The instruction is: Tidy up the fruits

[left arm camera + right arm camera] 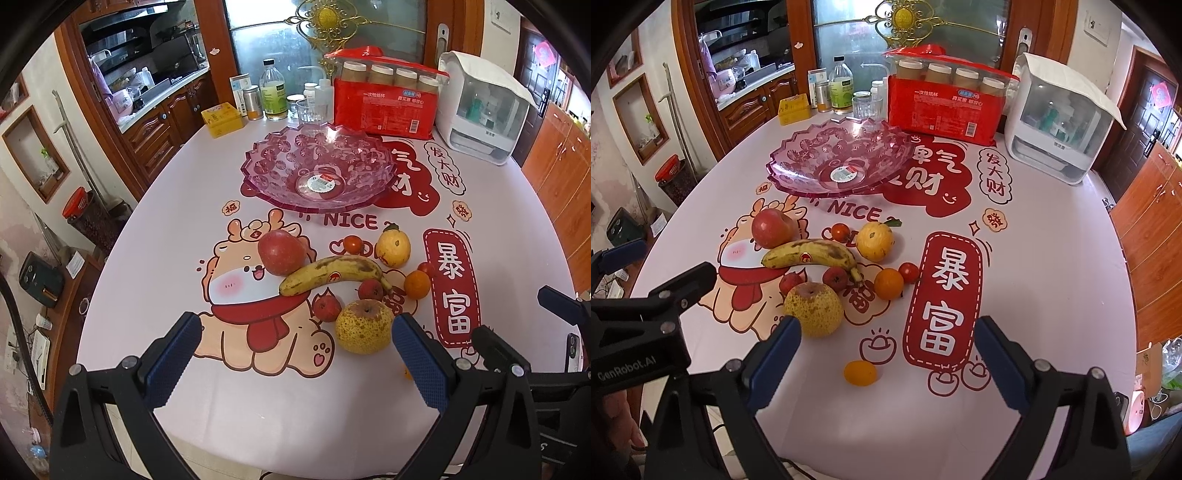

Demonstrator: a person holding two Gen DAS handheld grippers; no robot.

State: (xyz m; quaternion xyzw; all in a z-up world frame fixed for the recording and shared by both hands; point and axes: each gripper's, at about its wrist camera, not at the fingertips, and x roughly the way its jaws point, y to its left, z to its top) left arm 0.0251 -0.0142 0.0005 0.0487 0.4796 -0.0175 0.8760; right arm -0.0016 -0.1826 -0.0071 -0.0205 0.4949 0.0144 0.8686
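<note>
Fruits (827, 266) heaped on table (1052, 258), near side of empty bowl (798, 155). Pear (364, 326) just ahead of left gripper (295, 354); kumquat (860, 373) between right gripper's (886, 358) fingers. Both wide open, empty.

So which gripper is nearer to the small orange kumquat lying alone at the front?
Right. The kumquat lies between the open jaws of the right gripper, just ahead. The left gripper is off to its left, with the kumquat mostly hidden behind its right finger.
</note>
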